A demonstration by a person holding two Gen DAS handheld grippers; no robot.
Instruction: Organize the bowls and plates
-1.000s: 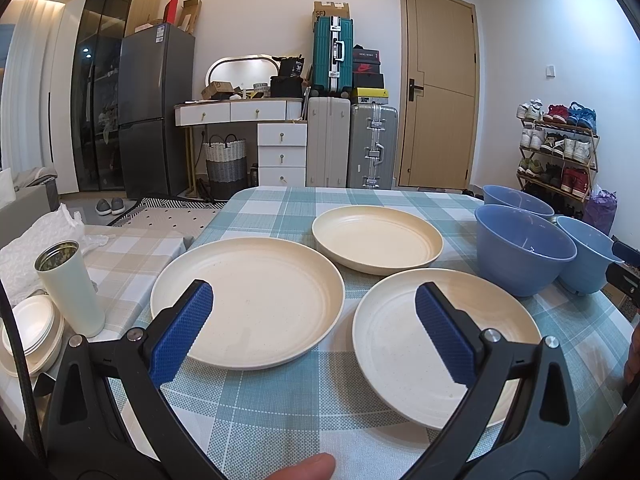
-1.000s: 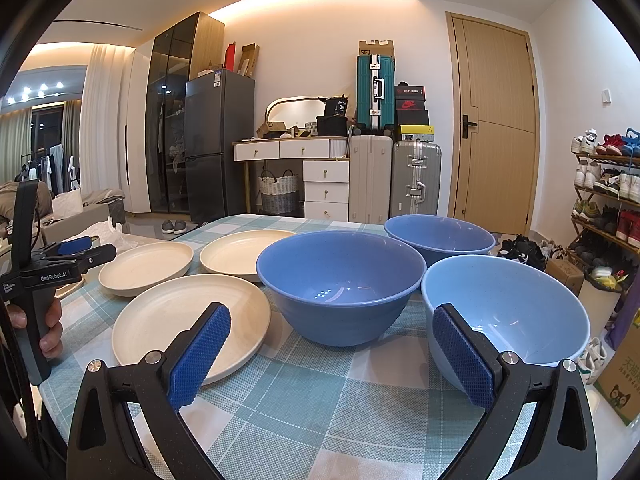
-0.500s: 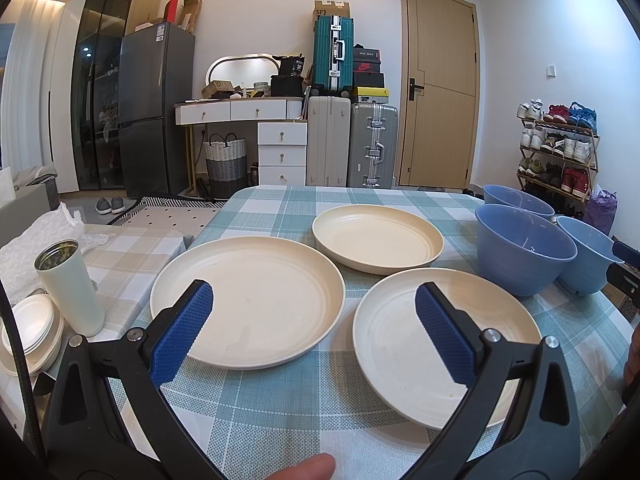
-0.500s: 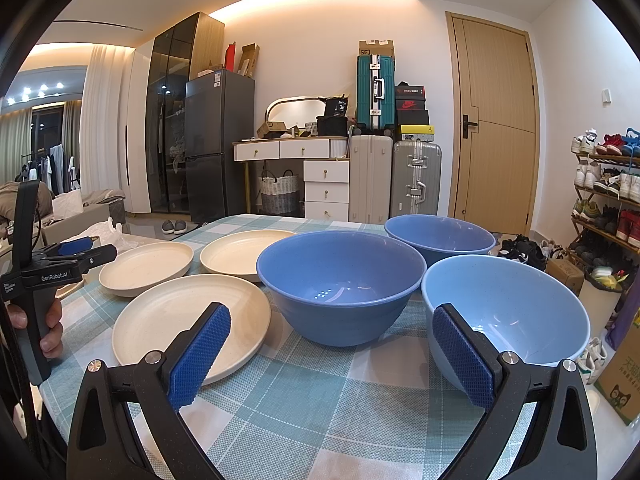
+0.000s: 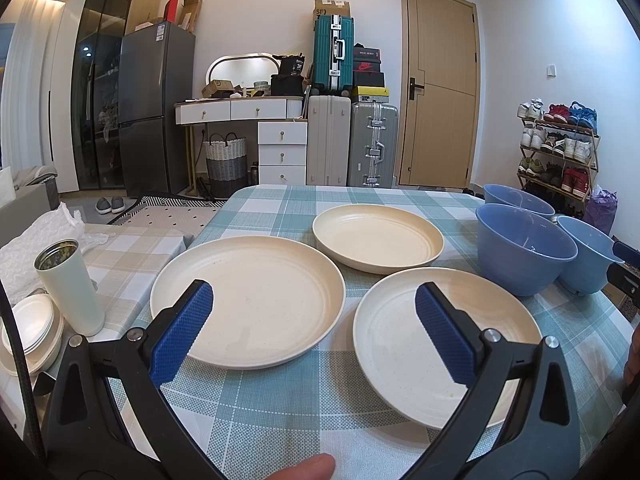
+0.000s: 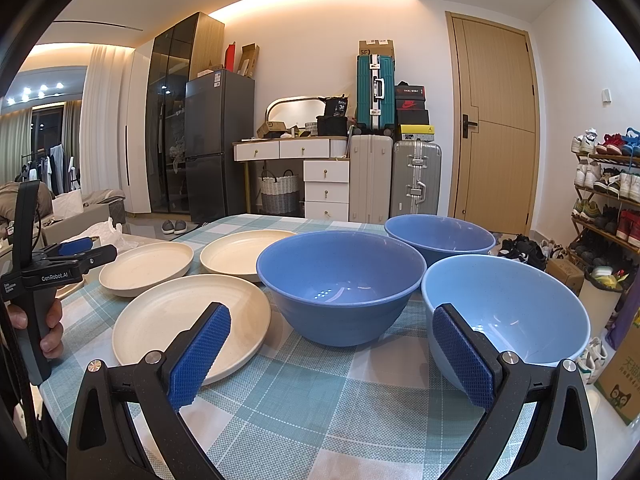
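Note:
Three cream plates lie on the checked tablecloth: a near-left plate [image 5: 256,300], a near-right plate [image 5: 392,344] and a far plate [image 5: 378,238]. Three blue bowls stand to their right: a middle bowl [image 6: 340,284], a far bowl [image 6: 440,236] and a paler near bowl [image 6: 516,312]. My left gripper [image 5: 314,320] is open and empty, held above the table's front edge before the two near plates. My right gripper [image 6: 332,350] is open and empty, in front of the middle and pale bowls. The left gripper also shows in the right wrist view [image 6: 86,250].
A pale green tumbler [image 5: 70,286] and stacked small white dishes [image 5: 28,328] sit on a lower side table to the left. Suitcases [image 5: 352,144], a drawer unit and a fridge stand against the back wall. A shoe rack [image 5: 558,144] is to the right.

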